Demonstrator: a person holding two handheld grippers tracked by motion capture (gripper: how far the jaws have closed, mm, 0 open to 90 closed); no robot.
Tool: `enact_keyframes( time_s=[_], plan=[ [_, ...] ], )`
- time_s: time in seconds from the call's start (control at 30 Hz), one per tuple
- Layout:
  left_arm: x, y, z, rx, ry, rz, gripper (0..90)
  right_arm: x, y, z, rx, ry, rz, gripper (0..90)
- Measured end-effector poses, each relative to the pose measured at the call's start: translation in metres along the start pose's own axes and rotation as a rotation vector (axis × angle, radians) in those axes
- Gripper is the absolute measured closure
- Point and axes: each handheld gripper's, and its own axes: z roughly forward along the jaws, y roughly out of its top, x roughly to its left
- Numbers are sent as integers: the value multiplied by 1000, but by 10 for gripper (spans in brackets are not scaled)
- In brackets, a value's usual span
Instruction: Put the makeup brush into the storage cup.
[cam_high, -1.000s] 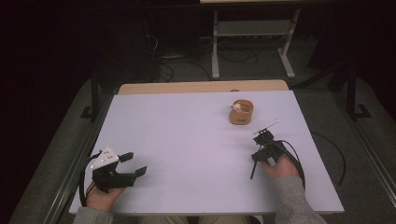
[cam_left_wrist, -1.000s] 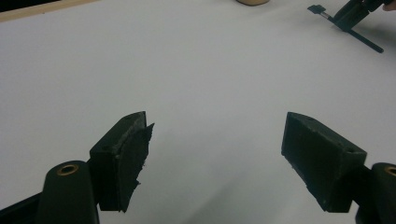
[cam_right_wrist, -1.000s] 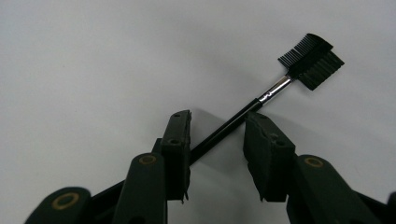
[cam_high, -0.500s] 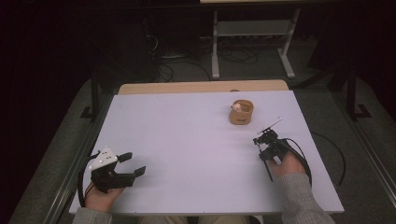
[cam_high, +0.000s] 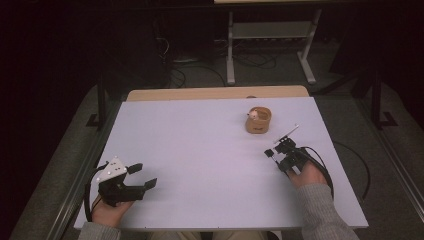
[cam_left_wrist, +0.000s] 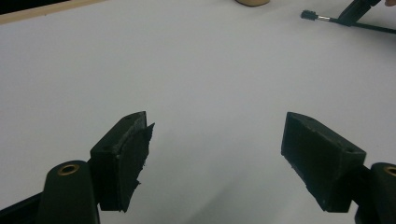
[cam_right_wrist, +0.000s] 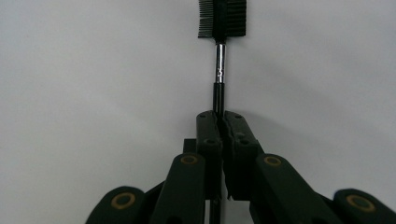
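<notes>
Now the right claw, just closed, pinches the handle of a small black brush near the wooden cup; the left claw gapes released over the tabletop.

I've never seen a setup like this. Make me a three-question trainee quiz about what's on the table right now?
1. True or false: the right tongs are shut on the small brush.
2. Which stands wide open with nothing between: A) left tongs B) right tongs?
3. Fill in: the tan cup stands on the white ____.

Key: 1 true. 2 A. 3 table.
</notes>
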Motion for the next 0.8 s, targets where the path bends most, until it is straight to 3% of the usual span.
enact_keyframes(
  time_s=[0.3, 0.8],
  plan=[
    [0, 0, 0, 6, 3, 2, 229, -4, -1, -1, -12, 40, -31, 849],
    [-1, 0, -1, 10, 3, 5, 232, -6, -9, -18, -113, 132, -57, 849]
  ],
)
